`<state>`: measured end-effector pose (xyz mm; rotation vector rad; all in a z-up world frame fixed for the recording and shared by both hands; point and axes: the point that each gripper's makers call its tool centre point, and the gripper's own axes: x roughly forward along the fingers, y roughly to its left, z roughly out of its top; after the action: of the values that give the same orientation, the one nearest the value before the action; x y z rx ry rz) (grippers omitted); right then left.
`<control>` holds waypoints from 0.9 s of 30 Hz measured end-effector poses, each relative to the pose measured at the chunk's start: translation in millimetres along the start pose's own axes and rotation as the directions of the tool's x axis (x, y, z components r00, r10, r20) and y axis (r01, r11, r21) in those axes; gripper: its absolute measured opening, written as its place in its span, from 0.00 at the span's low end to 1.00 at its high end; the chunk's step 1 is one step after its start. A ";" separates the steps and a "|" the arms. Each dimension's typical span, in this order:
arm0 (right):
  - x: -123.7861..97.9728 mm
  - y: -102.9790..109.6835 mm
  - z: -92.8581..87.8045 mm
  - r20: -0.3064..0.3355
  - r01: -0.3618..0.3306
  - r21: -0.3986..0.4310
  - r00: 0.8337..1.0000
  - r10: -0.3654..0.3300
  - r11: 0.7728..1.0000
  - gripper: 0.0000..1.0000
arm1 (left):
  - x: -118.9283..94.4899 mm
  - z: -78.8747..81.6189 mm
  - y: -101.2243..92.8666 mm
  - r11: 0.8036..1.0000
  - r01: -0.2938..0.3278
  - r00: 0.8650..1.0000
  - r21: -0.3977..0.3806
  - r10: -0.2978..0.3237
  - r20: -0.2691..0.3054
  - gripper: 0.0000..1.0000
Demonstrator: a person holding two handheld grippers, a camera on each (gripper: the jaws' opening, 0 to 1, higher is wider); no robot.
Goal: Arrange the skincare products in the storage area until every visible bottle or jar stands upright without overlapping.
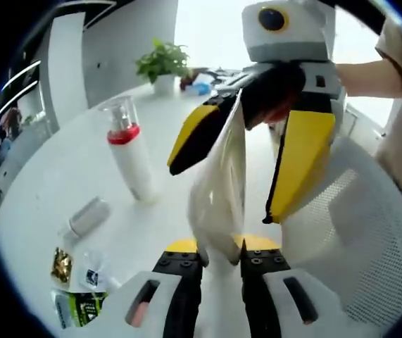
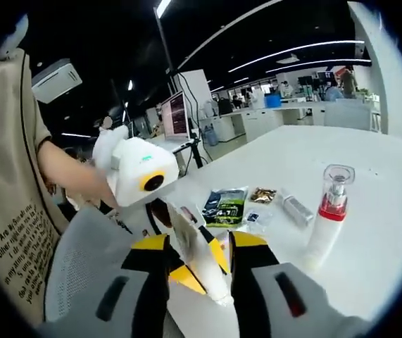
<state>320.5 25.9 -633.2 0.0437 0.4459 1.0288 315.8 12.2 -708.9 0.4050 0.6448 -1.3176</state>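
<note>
You are pinching a white tube (image 1: 218,190) between both hand-held grippers, left (image 1: 220,262) and right (image 2: 199,262), while a red-collared pump bottle (image 1: 129,149) is standing on the table (image 1: 60,176).
</note>
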 end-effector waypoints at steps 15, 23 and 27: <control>-5.6 -12.6 -14.8 0.006 0.117 0.041 0.993 -0.117 0.992 0.63 | 10.7 12.9 38.6 0.999 -0.012 1.000 0.043 0.013 -0.011 0.17; -10.9 -21.1 -23.9 -0.006 0.198 0.048 0.980 -0.198 0.979 0.76 | 17.8 22.0 61.2 0.999 -0.026 1.000 0.048 0.026 -0.008 0.17; -19.1 -28.3 -25.9 0.004 0.233 0.074 0.972 -0.234 0.970 0.79 | 22.3 27.3 73.1 0.998 -0.032 0.999 0.051 0.032 -0.012 0.17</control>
<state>325.6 -9.3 -657.1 0.0618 0.4653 0.7796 395.0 -5.5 -708.5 0.4634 0.6140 -1.3040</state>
